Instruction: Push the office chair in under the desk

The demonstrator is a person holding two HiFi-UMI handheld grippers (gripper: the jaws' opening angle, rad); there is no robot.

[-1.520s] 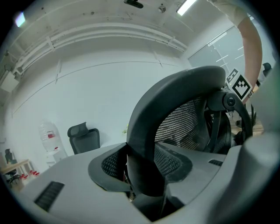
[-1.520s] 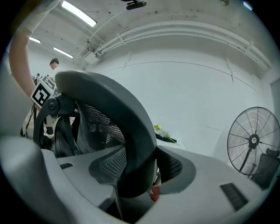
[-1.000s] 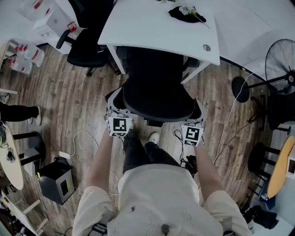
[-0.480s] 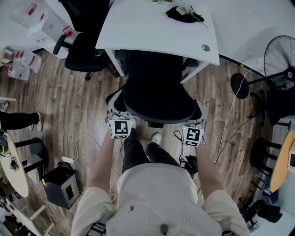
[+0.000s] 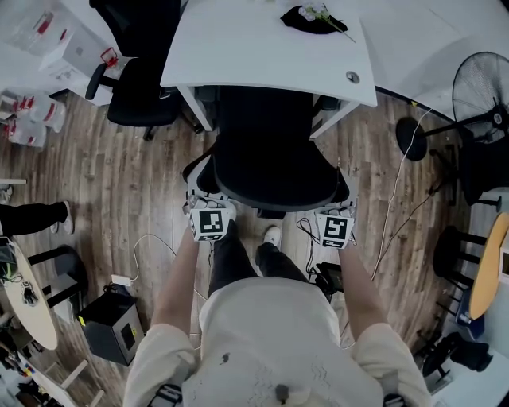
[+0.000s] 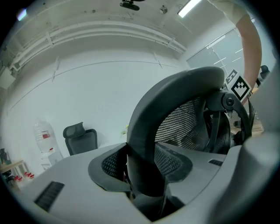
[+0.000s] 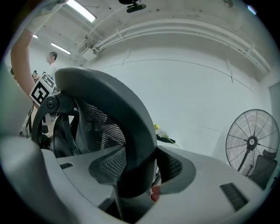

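Floor (image 5: 119, 183) is grey-brown wood planks, and standing on it you've got the white desk (image 5: 246, 48), the black office chair (image 5: 270, 151) with its seat partway under the desk's near edge, a second black chair (image 5: 139, 95) just off the desk's left end, and a pedestal fan (image 5: 481, 87) out to the right. There's also a small black box (image 5: 111, 330) lower left with a white cable (image 5: 143, 238) looping over the boards near it. On the desk top itself: a dark bundle with a few pale flowers (image 5: 312, 17) near the far edge and a round grommet (image 5: 352, 77) by the right corner.
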